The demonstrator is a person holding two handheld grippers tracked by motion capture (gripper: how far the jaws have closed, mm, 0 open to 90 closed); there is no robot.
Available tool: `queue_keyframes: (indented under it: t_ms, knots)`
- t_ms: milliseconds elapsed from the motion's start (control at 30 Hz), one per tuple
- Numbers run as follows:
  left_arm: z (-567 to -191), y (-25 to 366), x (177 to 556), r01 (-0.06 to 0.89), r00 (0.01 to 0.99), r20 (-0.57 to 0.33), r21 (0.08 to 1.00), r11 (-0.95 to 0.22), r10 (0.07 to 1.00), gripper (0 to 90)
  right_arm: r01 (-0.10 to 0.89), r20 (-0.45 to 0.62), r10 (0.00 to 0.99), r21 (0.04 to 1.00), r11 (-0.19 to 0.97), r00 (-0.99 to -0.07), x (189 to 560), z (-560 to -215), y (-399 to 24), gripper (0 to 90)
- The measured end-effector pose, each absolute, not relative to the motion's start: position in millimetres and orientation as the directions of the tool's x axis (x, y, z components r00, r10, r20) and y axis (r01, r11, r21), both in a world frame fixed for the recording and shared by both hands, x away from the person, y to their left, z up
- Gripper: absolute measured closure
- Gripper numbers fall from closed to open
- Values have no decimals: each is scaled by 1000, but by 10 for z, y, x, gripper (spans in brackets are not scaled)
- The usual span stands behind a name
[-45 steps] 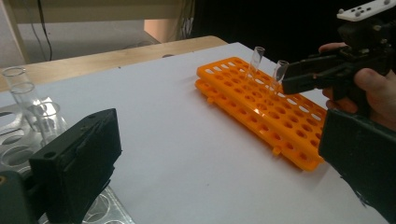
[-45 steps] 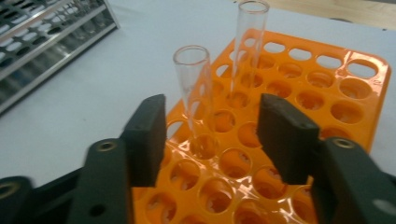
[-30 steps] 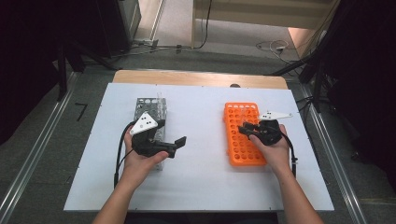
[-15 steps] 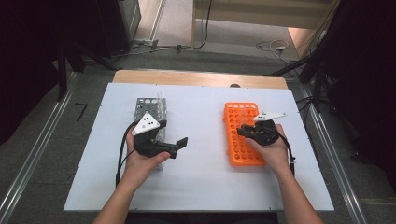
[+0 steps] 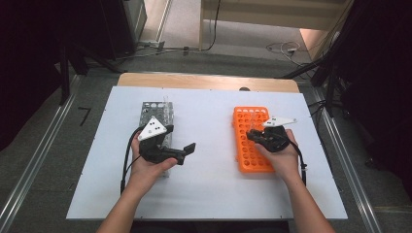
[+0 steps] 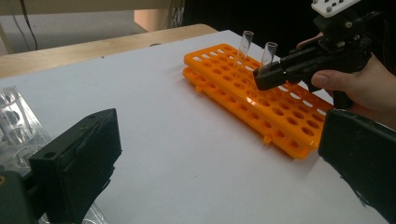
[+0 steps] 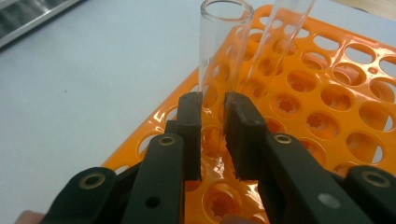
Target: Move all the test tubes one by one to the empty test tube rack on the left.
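Here the right gripper point(image 7: 212, 109) is closing its jaws on a glass tube point(image 7: 219, 51) that is standing in the orange rack point(image 5: 252, 141), the pads pinching it low on the wall, just above the rack's top plate. A second tube point(image 6: 244, 46) is standing just beside it in a neighbouring hole. The left gripper point(image 5: 177, 141) is hovering with its jaws wide apart and nothing between them, near the metal rack point(image 5: 156, 112) on the left of the table point(image 5: 209, 194).

The risk, as I judge it, is lying in the lift: if the hand is pulling at a slant, the tube could be binding in its hole and dragging the light rack up, or knocking the neighbour. The glass is smooth and the grip is narrow, so the tube could also be slipping or tilting between the pads. Squeezing harder could be cracking it.
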State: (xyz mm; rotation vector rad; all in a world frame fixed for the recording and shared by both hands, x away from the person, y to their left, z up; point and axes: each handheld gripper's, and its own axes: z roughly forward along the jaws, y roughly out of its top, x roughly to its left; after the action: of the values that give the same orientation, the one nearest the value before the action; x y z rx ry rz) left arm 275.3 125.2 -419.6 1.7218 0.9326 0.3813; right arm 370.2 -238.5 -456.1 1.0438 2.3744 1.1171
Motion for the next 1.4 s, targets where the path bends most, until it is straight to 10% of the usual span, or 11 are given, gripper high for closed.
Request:
queue_keyframes:
  t_ms: [1400]
  knots:
    - [-4102, 1153, 2681, 370, 671, -181, 922, -113, 719, 0, 352, 84, 612, 875, 332, -787, 3269, -3981, -2125, 742]
